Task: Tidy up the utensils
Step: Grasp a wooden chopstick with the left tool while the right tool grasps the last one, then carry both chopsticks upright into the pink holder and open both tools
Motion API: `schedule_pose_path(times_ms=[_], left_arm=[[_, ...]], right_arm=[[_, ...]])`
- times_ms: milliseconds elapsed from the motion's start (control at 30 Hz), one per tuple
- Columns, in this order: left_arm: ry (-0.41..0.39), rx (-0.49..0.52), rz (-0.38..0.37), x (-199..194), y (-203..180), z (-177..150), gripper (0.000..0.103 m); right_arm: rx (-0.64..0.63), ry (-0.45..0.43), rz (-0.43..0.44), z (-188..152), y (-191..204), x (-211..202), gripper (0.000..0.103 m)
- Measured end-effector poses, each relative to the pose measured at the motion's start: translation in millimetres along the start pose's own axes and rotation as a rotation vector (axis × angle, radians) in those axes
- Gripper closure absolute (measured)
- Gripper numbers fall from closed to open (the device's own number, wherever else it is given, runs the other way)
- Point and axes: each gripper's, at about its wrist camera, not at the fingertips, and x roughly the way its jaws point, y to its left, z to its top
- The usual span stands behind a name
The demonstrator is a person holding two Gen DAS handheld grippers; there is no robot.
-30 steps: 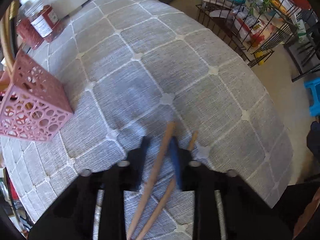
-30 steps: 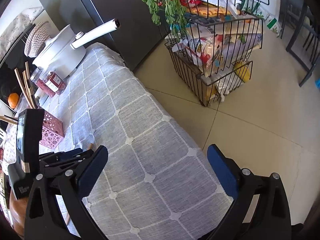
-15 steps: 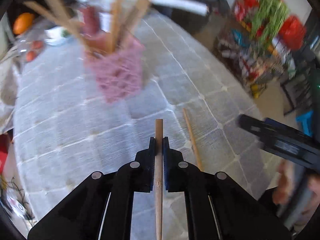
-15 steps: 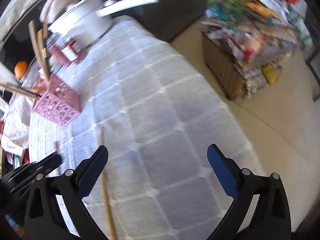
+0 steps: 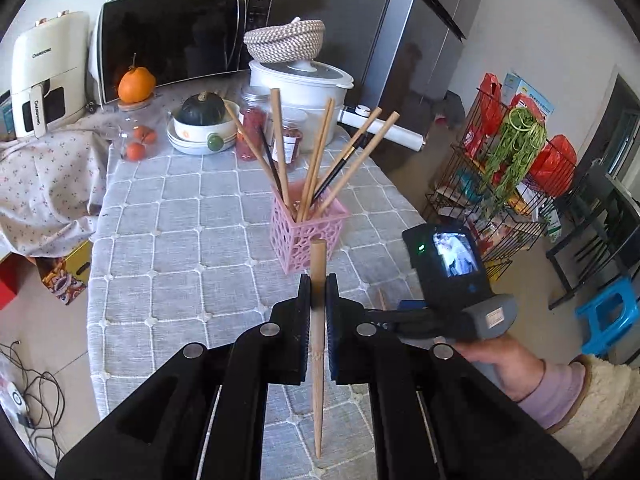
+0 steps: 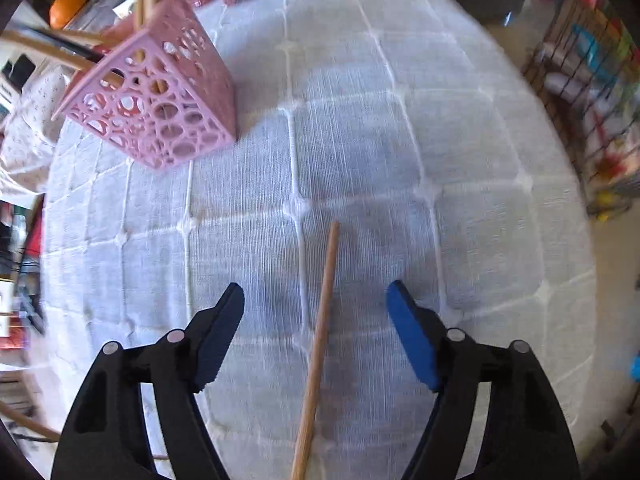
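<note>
My left gripper (image 5: 318,284) is shut on a wooden chopstick (image 5: 318,344) and holds it upright above the grey checked tablecloth (image 5: 168,240). A pink perforated basket (image 5: 306,232) stands just beyond it with several wooden and black chopsticks (image 5: 316,160) leaning out. My right gripper (image 6: 316,308) is open over a second wooden chopstick (image 6: 318,344) that lies flat on the cloth between its fingers. The pink basket (image 6: 160,112) shows at the upper left of the right wrist view. The right gripper's body (image 5: 452,280) shows to the right in the left wrist view.
At the back of the table stand a white pot (image 5: 300,80), red jars (image 5: 252,128), a bowl with a dark squash (image 5: 202,120) and a microwave (image 5: 176,32). A wire rack (image 5: 508,184) stands on the floor to the right, past the table edge (image 6: 560,200).
My left gripper shut on one chopstick and lifted it upright toward the basket. My right gripper swung down over the other chopstick lying on the cloth.
</note>
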Motion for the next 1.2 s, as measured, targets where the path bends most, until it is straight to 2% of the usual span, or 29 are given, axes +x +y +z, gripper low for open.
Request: schedule_pose_path(times_ms=[67, 100, 167, 200, 233, 400, 600, 767, 1067, 1200], left_arm=[[-0.002, -0.01, 0.002, 0.7, 3.9, 0.2, 0.096], [-0.003, -0.013, 0.003, -0.6, 7.4, -1.4, 0.096], [-0.004, -0.016, 0.005, -1.7, 10.2, -2.5, 0.096], [-0.005, -0.016, 0.007, -2.4, 10.0, -3.1, 0.096], [-0.004, -0.016, 0.007, -2.7, 9.5, -3.6, 0.096], [-0.016, -0.02, 0.002, -5.3, 8.0, -3.7, 0.096], [-0.069, -0.033, 0.003, -20.0, -6.3, -2.1, 0.096], [-0.118, -0.043, 0.006, -32.4, -23.1, 7.7, 0.096], [-0.216, -0.021, 0.008, -55.9, -51.0, 65.9, 0.096], [-0.262, -0.017, 0.07, -55.5, -56.6, 99.1, 0.096]], right_arm=[[-0.024, -0.033, -0.053, -1.6, 6.8, -1.1, 0.068], [-0.031, -0.045, -0.053, -2.6, 8.4, -2.1, 0.073], [-0.015, -0.049, -0.027, -4.4, 7.0, -4.0, 0.094], [0.006, -0.043, 0.009, -5.3, 4.2, -5.8, 0.097], [0.024, -0.047, 0.029, -6.5, 2.0, -9.7, 0.097], [0.059, -0.175, 0.134, -20.0, -16.1, -56.5, 0.097], [0.007, -0.322, 0.22, -46.5, -36.7, -136.9, 0.097], [-0.026, -0.4, 0.241, -58.9, -52.3, -193.7, 0.097], [0.001, -0.525, 0.289, -34.1, -71.9, -262.0, 0.097], [0.005, -0.572, 0.293, -17.4, -69.3, -283.0, 0.097]])
